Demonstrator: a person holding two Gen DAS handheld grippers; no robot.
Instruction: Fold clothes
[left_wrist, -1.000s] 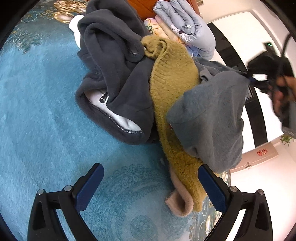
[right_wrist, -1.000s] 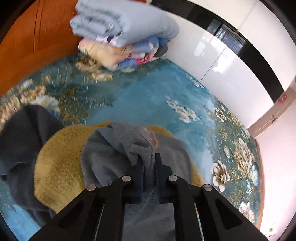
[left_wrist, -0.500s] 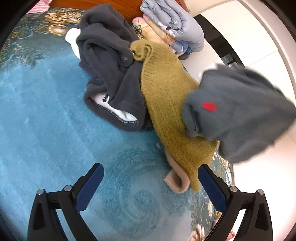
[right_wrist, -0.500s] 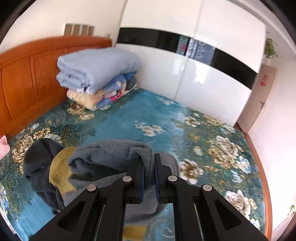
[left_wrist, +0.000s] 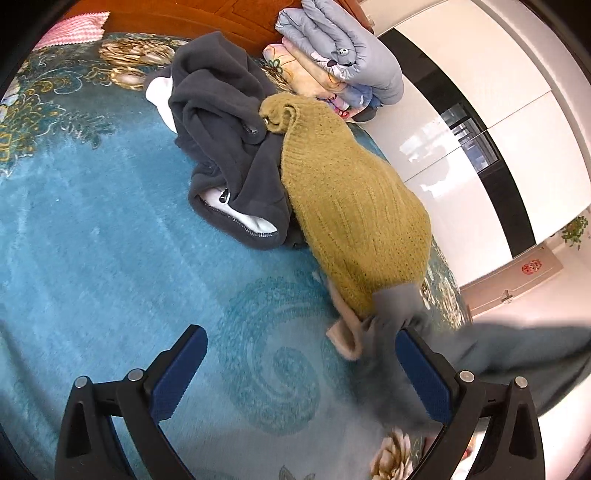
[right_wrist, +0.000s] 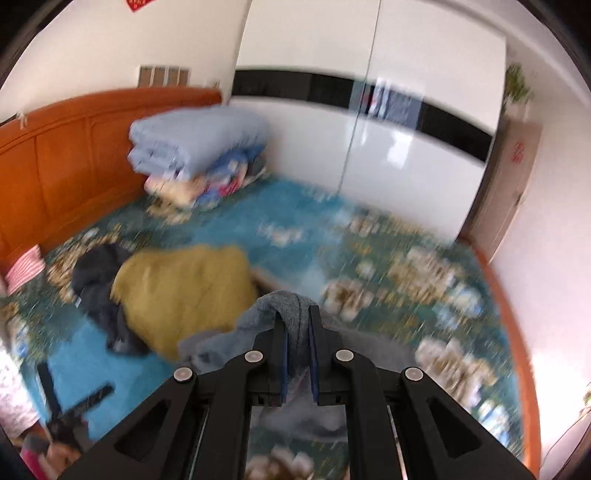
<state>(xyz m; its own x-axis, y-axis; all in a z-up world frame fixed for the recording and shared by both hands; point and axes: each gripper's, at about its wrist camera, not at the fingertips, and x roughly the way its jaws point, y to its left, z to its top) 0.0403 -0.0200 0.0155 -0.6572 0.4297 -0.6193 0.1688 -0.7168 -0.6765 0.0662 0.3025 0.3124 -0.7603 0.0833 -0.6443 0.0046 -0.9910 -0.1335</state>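
Left wrist view: the left gripper (left_wrist: 297, 373) is spread wide and empty above the blue bedspread (left_wrist: 92, 240), probably waiting to catch an edge. A blurred grey top (left_wrist: 480, 354) crosses the lower right, over the tip of the mustard sweater (left_wrist: 354, 206), which leans on a dark fleece (left_wrist: 225, 147) at centre. Folded quilts (left_wrist: 343, 55) sit at the top by the wooden headboard (left_wrist: 207, 18).

Right wrist view: the right gripper (right_wrist: 297, 328) pinches a fold of the grey top at lower centre, apparently lifting it clear of the pile to spread. White wardrobes (right_wrist: 406, 166) fill the back.
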